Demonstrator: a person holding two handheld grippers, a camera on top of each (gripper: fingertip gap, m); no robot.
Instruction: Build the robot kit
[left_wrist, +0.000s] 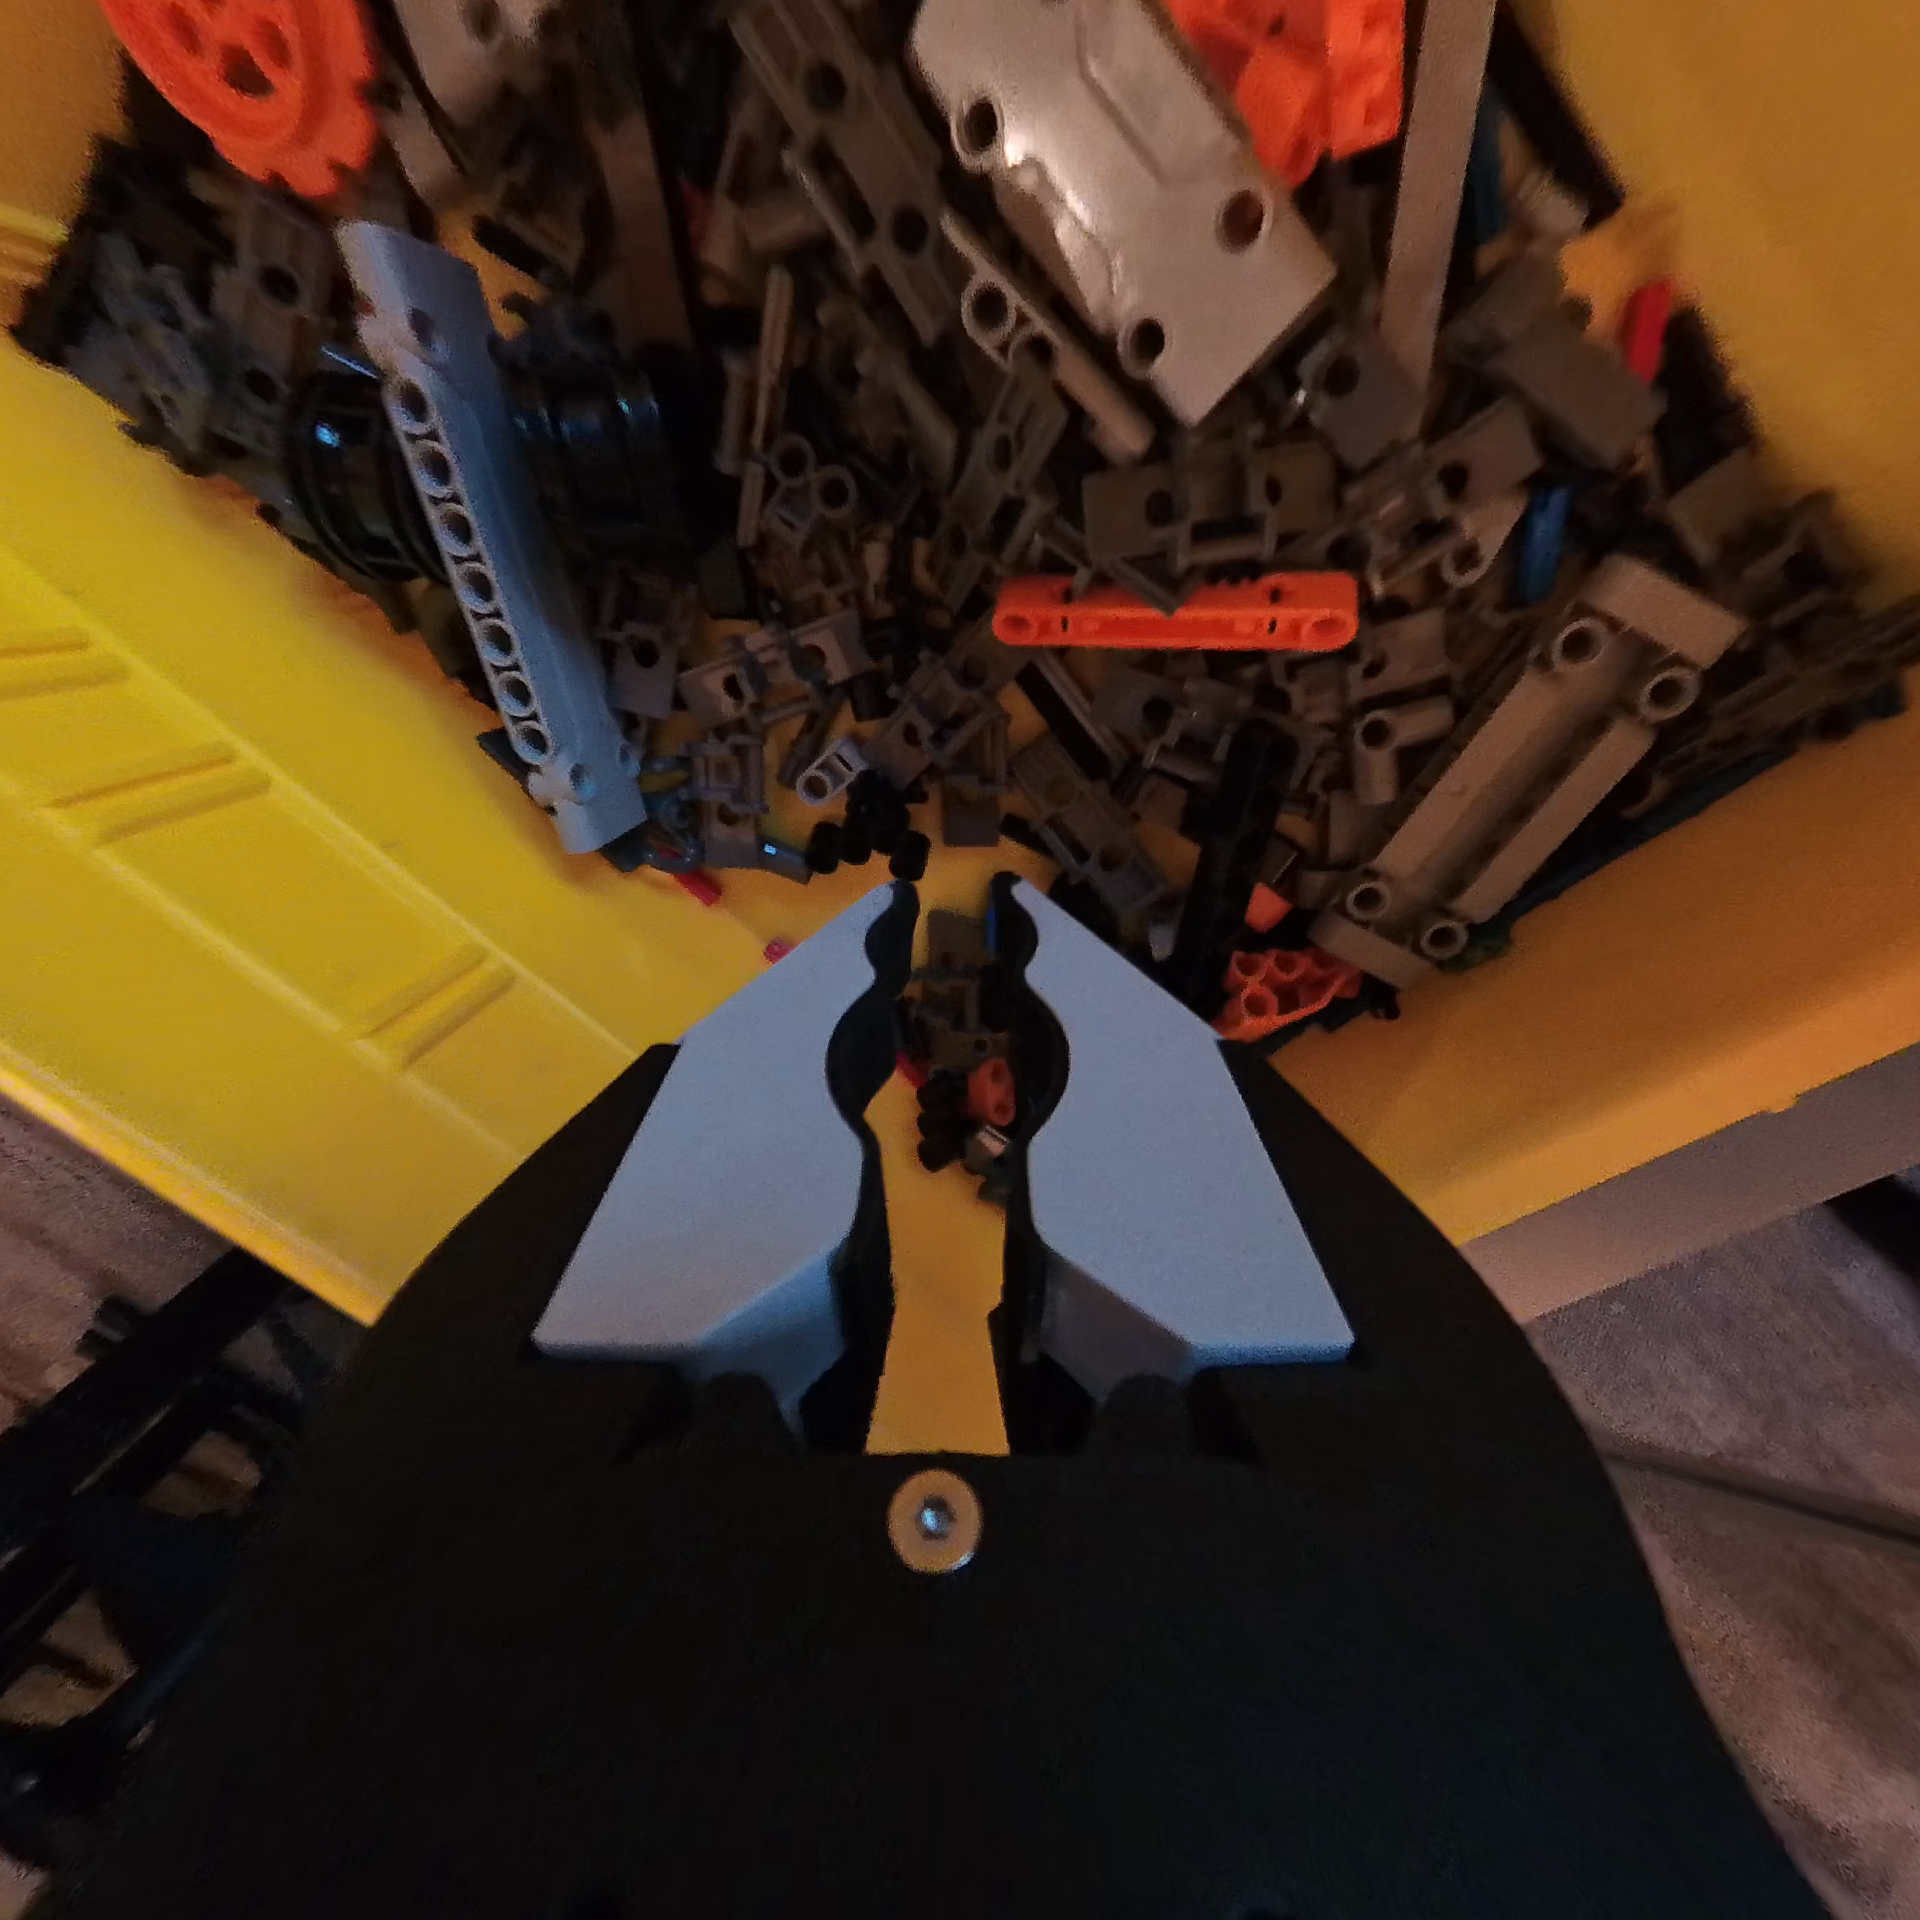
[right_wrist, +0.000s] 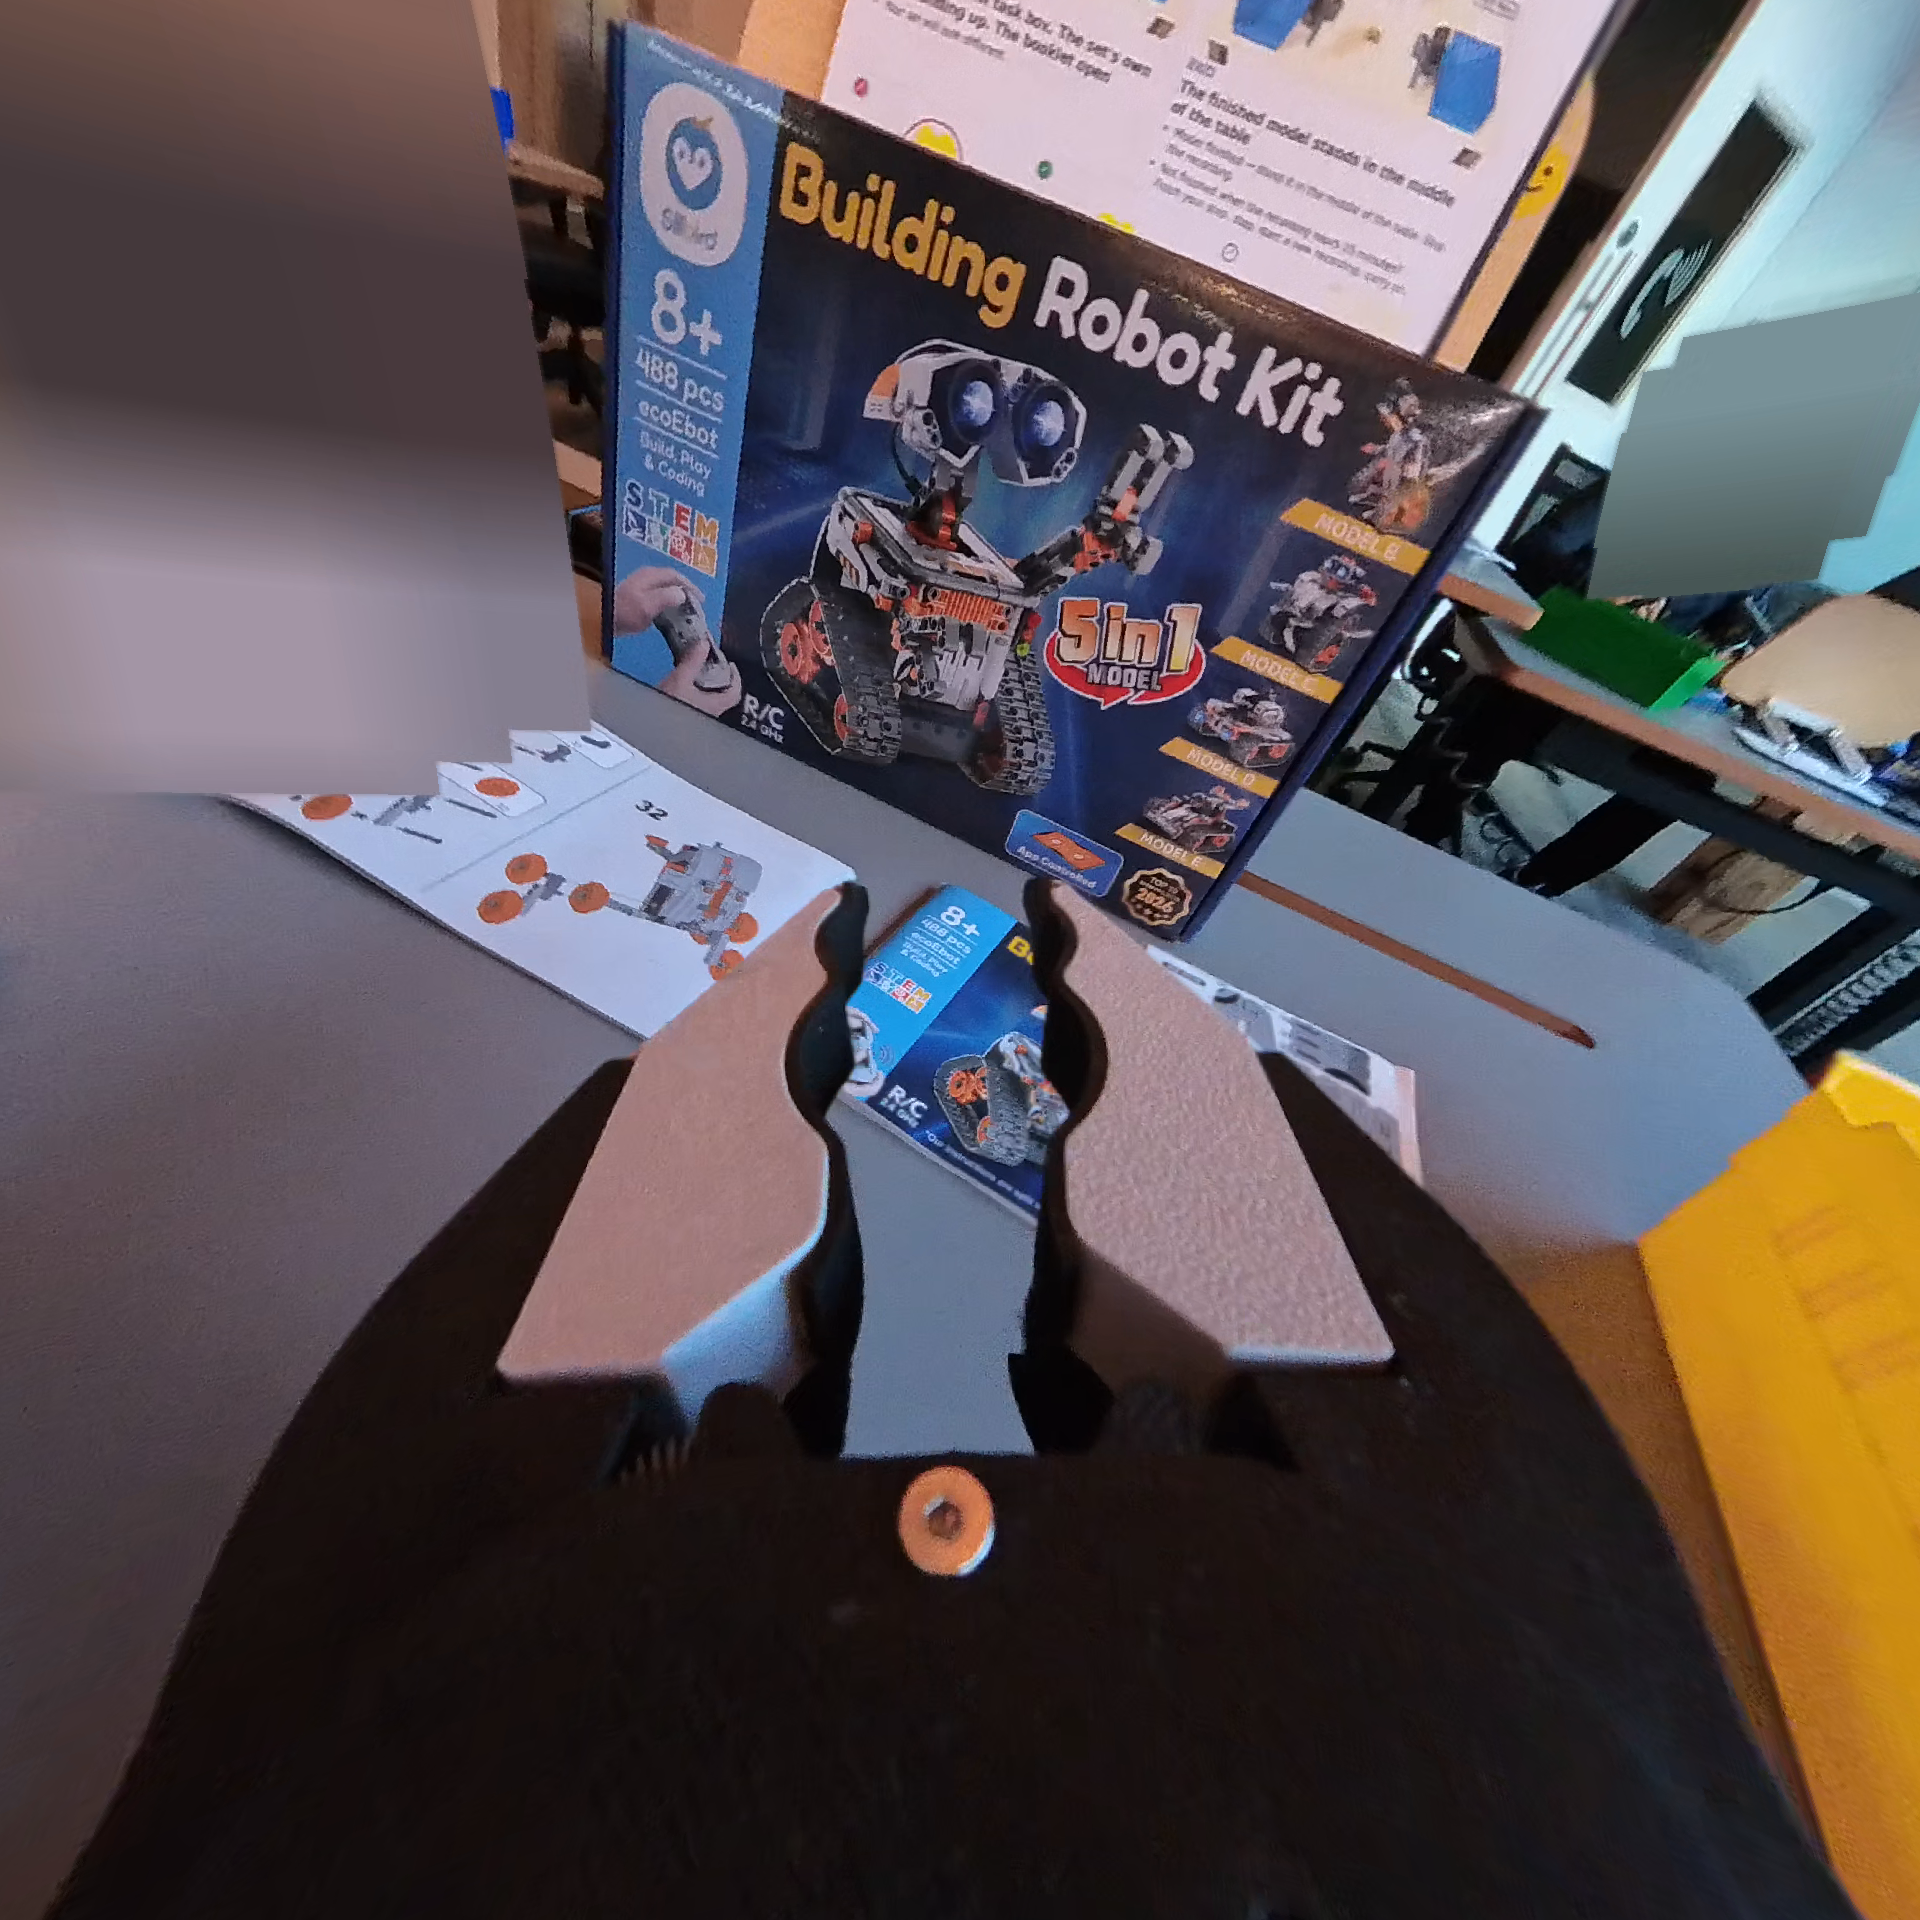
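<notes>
Left gripper (left_wrist: 954, 891) over bricks (left_wrist: 1039, 520); right gripper (right_wrist: 951, 896) facing box (right_wrist: 1039, 499).

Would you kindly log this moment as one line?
left gripper: open, over small parts in yellow bin | right gripper: open, empty, above booklet | kit box: upright behind

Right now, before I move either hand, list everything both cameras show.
yellow bin: one, left view, holding the parts
grey and black building parts: many, piled in the bin
orange beam: one, mid-pile
orange gear wheel: one, top left
long light grey beam: one, left of pile
kit box: one, blue, upright on grey table
open instruction sheet: one, white, left
blue booklet: one, flat, beyond right fingers
left gripper: open, over small parts
right gripper: open, empty
</notes>
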